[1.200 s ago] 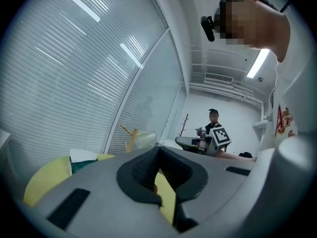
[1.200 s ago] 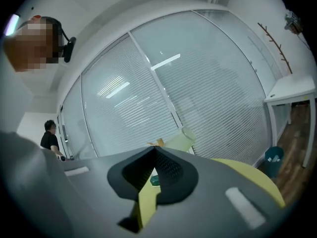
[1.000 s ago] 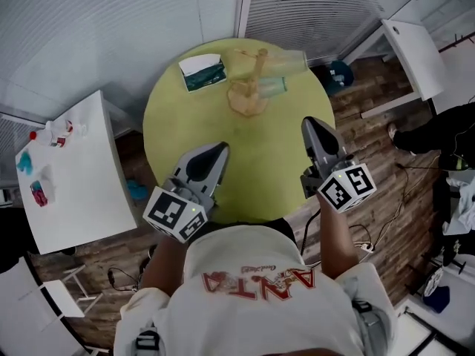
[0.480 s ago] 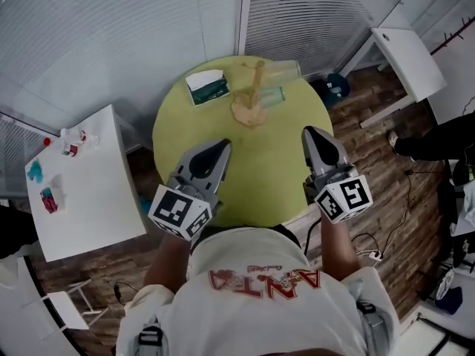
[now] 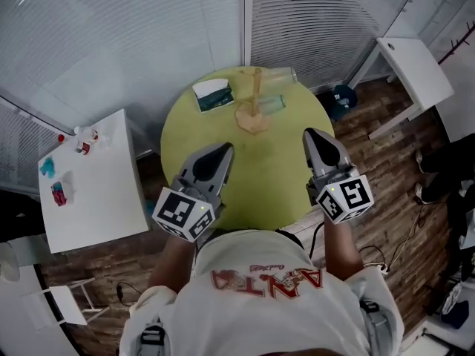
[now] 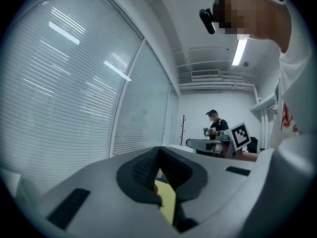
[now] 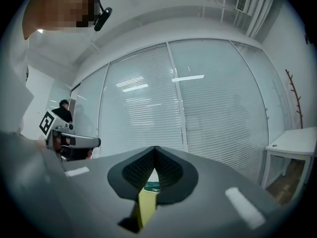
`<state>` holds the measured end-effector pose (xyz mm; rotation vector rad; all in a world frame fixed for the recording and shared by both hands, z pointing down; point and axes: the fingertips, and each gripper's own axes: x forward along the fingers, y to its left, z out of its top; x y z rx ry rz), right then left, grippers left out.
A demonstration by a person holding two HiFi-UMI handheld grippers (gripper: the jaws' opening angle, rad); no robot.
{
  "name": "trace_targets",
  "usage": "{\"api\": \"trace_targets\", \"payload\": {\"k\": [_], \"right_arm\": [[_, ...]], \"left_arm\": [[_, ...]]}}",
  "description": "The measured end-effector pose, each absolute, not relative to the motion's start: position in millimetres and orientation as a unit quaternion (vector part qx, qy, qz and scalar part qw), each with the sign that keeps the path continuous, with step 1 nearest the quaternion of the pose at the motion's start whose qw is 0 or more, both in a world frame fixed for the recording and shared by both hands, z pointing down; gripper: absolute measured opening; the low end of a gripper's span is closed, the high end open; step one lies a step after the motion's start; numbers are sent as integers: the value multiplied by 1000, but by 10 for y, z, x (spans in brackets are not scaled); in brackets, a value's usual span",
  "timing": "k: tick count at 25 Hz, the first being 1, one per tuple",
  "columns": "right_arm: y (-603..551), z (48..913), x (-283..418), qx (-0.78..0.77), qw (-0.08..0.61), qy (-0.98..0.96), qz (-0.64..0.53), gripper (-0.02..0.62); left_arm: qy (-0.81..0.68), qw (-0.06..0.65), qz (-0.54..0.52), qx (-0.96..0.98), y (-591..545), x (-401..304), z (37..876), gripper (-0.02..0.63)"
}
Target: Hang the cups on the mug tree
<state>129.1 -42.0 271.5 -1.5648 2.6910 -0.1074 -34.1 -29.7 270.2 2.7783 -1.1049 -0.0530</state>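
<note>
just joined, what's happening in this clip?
A person holds the left gripper and the right gripper level over the near side of the round green table, both shut and empty. Across it, a clear cup and a bluish cup look already hung on the mug tree, beside a tissue box.

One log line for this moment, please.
left tongs: shut, empty | right tongs: shut, empty | cups: two on mug tree | tissue box: beside tree

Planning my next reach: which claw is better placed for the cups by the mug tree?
Right, probably. The far cup and near cup both show right of the mug tree, on the side of the right claw; the left claw would have to reach across. Both are shut and empty.
</note>
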Motion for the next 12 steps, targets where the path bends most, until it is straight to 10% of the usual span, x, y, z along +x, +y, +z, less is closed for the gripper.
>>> {"api": "trace_targets", "payload": {"k": [12], "right_arm": [[-294, 2601, 1308, -474, 11, 880, -23, 0]], "left_arm": [[-369, 65, -22, 927, -162, -234, 2577, 9]]}}
